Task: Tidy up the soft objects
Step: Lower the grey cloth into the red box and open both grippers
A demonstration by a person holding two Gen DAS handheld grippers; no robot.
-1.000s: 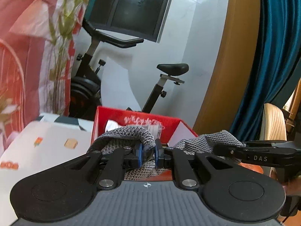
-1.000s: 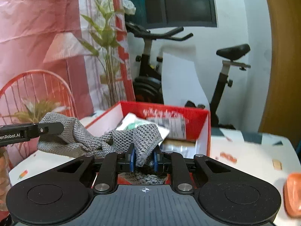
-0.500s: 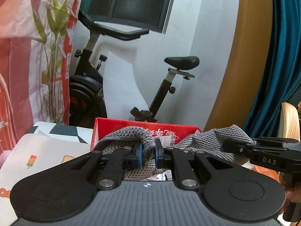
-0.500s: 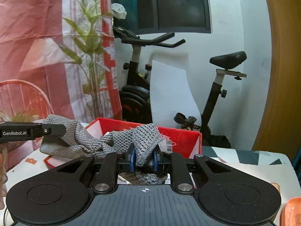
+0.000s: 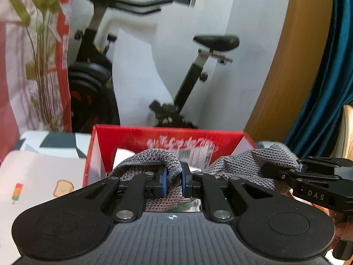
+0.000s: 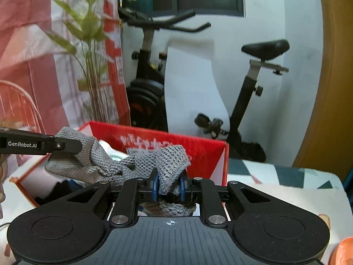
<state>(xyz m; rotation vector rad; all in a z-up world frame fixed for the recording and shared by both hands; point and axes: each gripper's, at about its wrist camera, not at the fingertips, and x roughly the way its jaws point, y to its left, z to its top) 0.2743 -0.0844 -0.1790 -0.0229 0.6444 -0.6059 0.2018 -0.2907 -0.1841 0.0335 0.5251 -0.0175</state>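
Note:
A grey knitted cloth (image 5: pixel 242 165) hangs stretched between both grippers, just in front of and over an open red cardboard box (image 5: pixel 167 137). My left gripper (image 5: pixel 173 182) is shut on one bunched corner of the cloth. In the left wrist view the right gripper (image 5: pixel 300 167) comes in from the right, clamped on the other end. My right gripper (image 6: pixel 169 186) is shut on its corner of the grey cloth (image 6: pixel 110 165). In the right wrist view the left gripper (image 6: pixel 75 145) enters from the left, gripping the far end. The red box (image 6: pixel 205 154) holds white packets and dark items under the cloth.
The box stands on a table with a white patterned cover (image 5: pixel 39 176). An exercise bike (image 6: pixel 253 84) stands behind the table against a white wall. A plant (image 6: pixel 92 66) and a red-and-white curtain are at the left. An orange object (image 6: pixel 343 251) lies at the lower right.
Both grippers moved sideways with the cloth held taut; the box now sits centred behind the cloth, and the bike has shifted across both views. The grips are unchanged.

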